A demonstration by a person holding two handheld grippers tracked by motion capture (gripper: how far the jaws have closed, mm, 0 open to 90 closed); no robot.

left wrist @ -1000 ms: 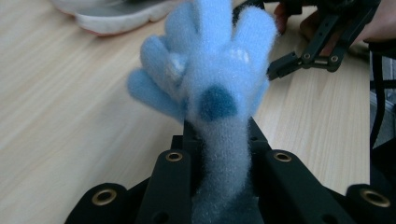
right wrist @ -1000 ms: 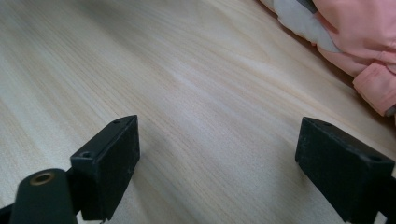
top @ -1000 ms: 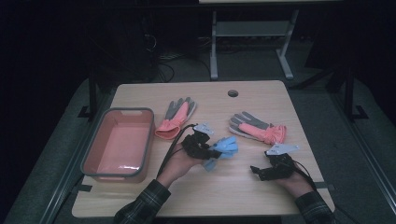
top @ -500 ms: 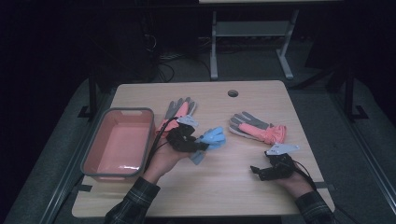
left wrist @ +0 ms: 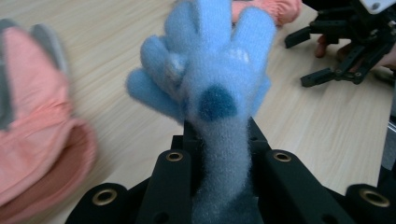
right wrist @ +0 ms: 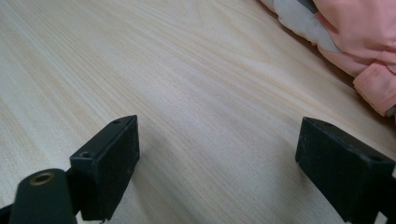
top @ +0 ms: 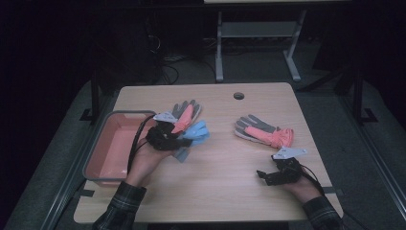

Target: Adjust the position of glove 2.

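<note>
My left gripper is shut on a fuzzy blue glove and holds it lifted over the table's left half, right beside the pink tray. A pink and grey glove lies flat just behind it. A second pink and grey glove lies on the right half. My right gripper rests open low over bare wood near the front right, with the other gripper seen far off in the left gripper view.
The wooden table has a round cable hole near its far edge. The pink tray sits along the left edge and looks empty. A metal stand is on the dark floor behind the table.
My left gripper has carried the blue glove leftward, from the table's middle toward the pink tray. The right gripper has stayed where it was.
</note>
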